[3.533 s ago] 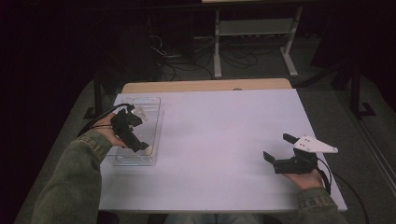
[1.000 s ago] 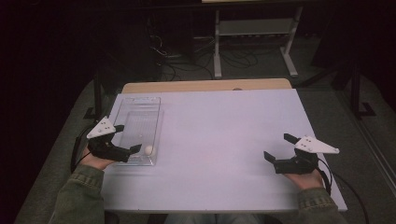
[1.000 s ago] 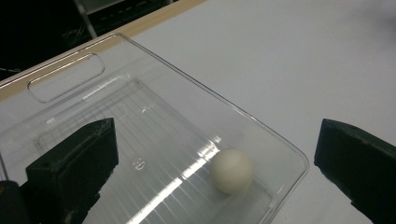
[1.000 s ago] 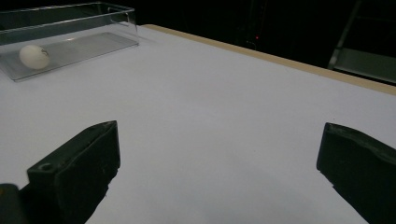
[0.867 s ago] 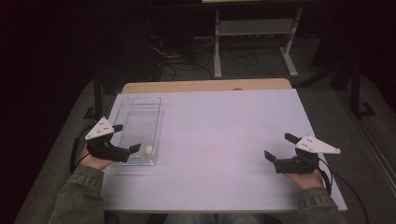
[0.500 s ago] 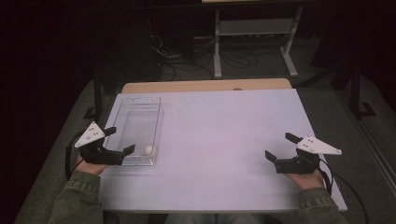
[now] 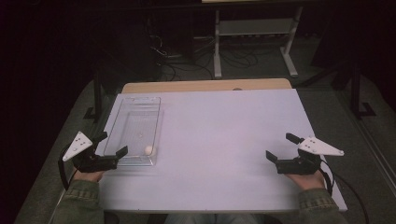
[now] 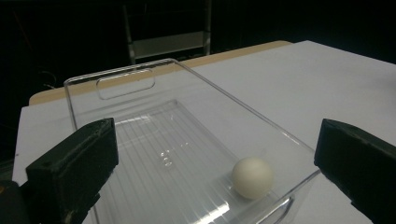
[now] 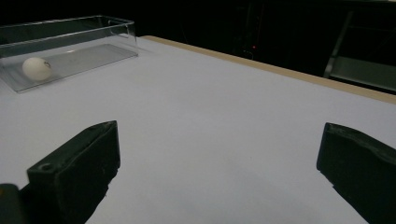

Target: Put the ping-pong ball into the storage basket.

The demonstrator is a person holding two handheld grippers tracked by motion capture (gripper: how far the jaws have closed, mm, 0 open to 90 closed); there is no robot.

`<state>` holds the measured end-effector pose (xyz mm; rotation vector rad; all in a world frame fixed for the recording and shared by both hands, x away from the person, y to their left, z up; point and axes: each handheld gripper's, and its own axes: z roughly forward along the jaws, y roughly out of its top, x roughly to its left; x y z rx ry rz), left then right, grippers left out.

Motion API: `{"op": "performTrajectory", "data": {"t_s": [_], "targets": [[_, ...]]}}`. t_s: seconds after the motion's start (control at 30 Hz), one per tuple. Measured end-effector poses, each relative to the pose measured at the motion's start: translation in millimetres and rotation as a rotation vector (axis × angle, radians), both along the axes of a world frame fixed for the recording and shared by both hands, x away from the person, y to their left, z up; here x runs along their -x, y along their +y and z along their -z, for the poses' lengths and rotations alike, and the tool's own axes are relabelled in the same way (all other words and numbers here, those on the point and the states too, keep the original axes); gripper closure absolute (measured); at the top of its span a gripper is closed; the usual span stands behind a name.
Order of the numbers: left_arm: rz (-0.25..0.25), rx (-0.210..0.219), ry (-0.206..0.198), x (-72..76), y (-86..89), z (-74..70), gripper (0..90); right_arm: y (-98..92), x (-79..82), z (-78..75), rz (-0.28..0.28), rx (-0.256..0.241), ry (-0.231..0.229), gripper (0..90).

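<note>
We read the work in hand as getting the small white ball (image 7: 149,150) into the clear plastic bin (image 7: 138,108), and from how things lie that looks done: the ball rests on the ribbed floor of the bin, in its near right corner, at the lower left of the high view. In the left gripper view the ball (image 8: 252,177) sits low and right of centre, just inside the near wall.

The left gripper (image 7: 112,146) hovers at the lower left of the high view, just outside the bin's near end, its 2 jaws spread wide and holding nothing. The right gripper (image 7: 285,147) rests at the lower right, well apart from the bin, also wide open and empty over the bare white table (image 7: 224,130).

We see 3 risks from here. First, the left gripper's jaw nearer the bin is close to the near wall; we judge that a careless sweep forward could knock this light bin and slide it toward the table's left edge, which is not far off. Second, a jolt of that kind would probably set the ball rolling along the ribs, since nothing pins it. Third, if we reach in again with the jaws this wide, a jaw tip may catch the rim or the handle cut-out (image 8: 125,83) and tip the bin.
</note>
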<state>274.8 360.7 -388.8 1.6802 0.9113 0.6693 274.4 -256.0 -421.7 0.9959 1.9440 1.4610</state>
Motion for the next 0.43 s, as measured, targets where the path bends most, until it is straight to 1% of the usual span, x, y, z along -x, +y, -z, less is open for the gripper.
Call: {"op": "performTrajectory", "data": {"t_s": [0.1,0.13,0.27,0.33,0.43], "targets": [[-0.034,0.067,-0.033,7.4,5.2,4.9,0.0,-1.2,0.8,0.7,0.006,-0.012,0.004,0.0],[-0.044,0.079,-0.042,8.9,6.6,5.2,0.0,-2.1,1.0,1.0,0.005,-0.014,0.005,0.0],[-0.097,0.077,-0.077,11.7,8.8,6.1,0.0,-4.1,2.0,1.4,0.008,-0.028,0.009,0.0],[-0.102,0.073,-0.081,11.2,9.7,6.8,0.0,-4.8,2.2,1.7,0.009,-0.035,0.01,0.0],[-0.096,0.069,-0.081,9.7,9.9,7.8,0.0,-5.0,2.1,2.7,0.005,-0.037,0.014,0.0]]}}
